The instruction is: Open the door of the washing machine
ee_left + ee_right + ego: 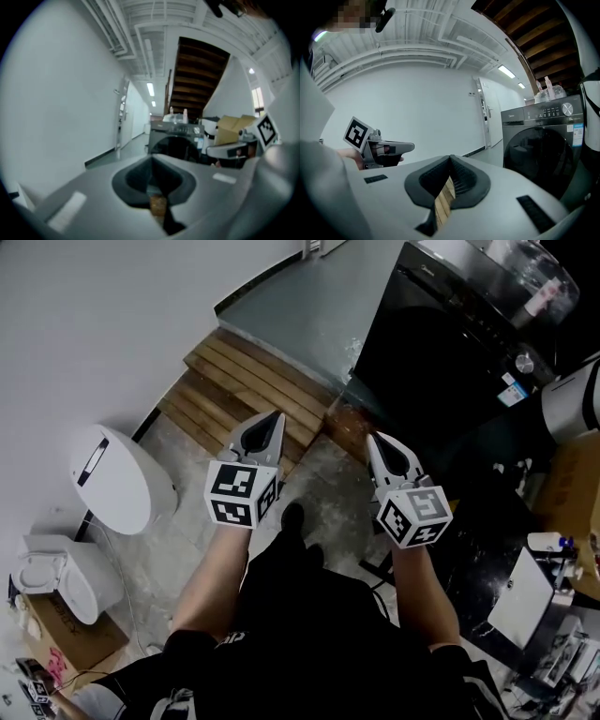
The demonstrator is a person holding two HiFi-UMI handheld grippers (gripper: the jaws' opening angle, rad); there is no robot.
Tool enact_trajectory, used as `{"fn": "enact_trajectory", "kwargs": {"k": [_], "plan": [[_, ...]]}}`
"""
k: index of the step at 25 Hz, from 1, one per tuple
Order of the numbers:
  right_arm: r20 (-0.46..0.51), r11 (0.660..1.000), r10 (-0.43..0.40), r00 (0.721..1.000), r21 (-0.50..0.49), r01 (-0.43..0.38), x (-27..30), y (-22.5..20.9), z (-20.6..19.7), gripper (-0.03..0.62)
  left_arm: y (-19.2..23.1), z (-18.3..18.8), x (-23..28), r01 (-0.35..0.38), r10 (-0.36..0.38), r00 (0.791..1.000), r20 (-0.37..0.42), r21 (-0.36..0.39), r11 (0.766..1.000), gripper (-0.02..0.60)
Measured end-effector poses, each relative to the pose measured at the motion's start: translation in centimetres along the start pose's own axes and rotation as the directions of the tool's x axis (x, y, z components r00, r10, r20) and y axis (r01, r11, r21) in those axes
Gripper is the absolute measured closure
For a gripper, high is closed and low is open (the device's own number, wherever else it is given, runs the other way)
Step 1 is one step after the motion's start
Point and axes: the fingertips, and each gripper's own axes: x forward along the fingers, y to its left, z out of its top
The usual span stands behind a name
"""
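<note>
Left claw (271,426) and right claw (378,446) are both fully closed and empty, held side by side, likely just carried toward the job. Washer (543,140) is far right, door (536,157) closed, out of reach.

You are in a big, bare workroom. Pipes (408,54) cross the ceiling (154,14). Toilets (117,474) and a cardboard box (61,638) sit on the floor (328,479).

White walls (84,324), mottled grey concrete floor (178,549). Slatted wooden platform (246,390) beside the wall; 2 white toilets (112,479) and a cardboard box (70,638) at left. Overhead, white ceiling pipes (112,28), strip lights (150,89), dark wooden stair underside (197,75).
</note>
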Motion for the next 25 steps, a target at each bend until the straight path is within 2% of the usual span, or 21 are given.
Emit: {"fn": "enact_trajectory", "kwargs": {"k": [5, 13, 21, 25], "plan": [[0.006, 0.999, -0.051, 0.999, -0.016, 0.051, 5.5, -3.9, 2.1, 0.599, 3.3, 1.1, 6.7, 0.037, -0.037, 0.999, 0.008, -0.006, 0.999, 0.574], [0.029, 0.987, -0.161, 0.987, -0.005, 0.161, 11.8, -9.9, 6.2, 0.599, 5.5, 5.2, 17.0, 0.176, -0.177, 0.984, 0.013, 0.039, 0.984, 0.574], [0.015, 0.960, -0.279, 0.960, 0.026, 0.278, 10.8, -15.7, 5.8, 0.599, 1.9, 6.1, 23.4, 0.284, -0.284, 0.959, -0.018, 0.051, 0.957, 0.573], [0.009, 0.942, -0.333, 0.943, 0.036, 0.333, 8.4, -19.3, 5.8, 0.599, -2.3, 6.6, 25.9, 0.344, -0.343, 0.939, -0.030, 0.058, 0.937, 0.574]]}}
